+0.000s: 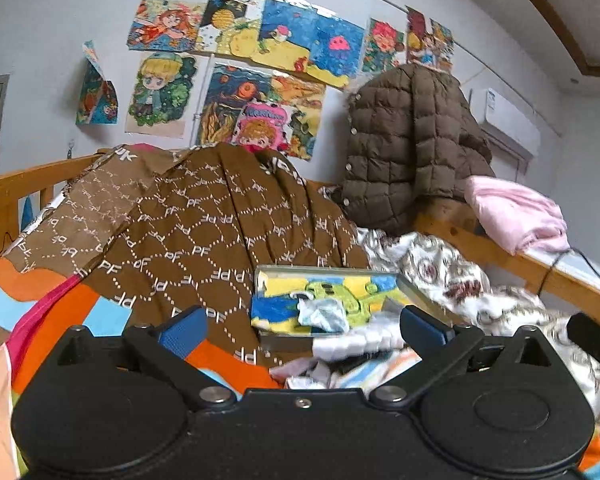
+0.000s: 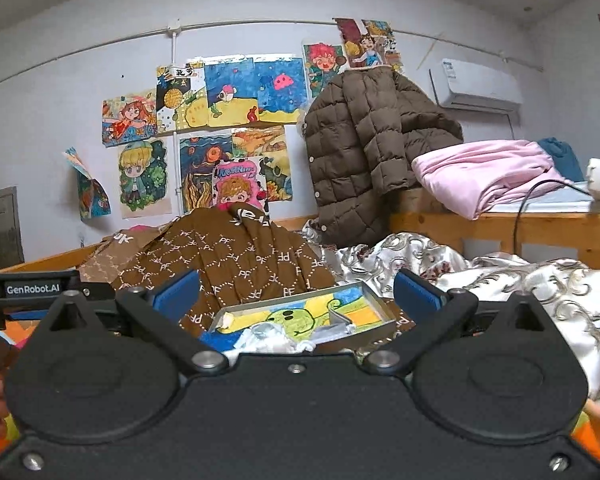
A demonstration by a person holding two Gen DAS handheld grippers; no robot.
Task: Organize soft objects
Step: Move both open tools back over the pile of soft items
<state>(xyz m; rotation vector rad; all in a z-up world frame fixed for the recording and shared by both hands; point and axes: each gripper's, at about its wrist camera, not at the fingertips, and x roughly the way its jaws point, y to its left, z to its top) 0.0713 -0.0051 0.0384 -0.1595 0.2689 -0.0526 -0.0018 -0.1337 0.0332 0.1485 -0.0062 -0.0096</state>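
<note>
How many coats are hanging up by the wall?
1: a brown puffy coat hangs beside the drawings, above the bed's wooden frame. Others may be hidden behind it.

We see a small crumpled white-and-pale-blue cloth (image 1: 324, 314) lying in a shallow metal tray (image 1: 414, 290) whose bottom bears a green-and-yellow drawing; the tray rests tilted on the brown patterned quilt (image 1: 220, 220).

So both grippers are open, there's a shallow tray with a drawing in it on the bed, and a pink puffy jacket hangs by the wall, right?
Almost. The puffy jacket is brown, not pink; the pink thing is a blanket beside it, clear in the right wrist view. The rest holds: both the left gripper and the right gripper are open, and the tray holds a drawing.
</note>
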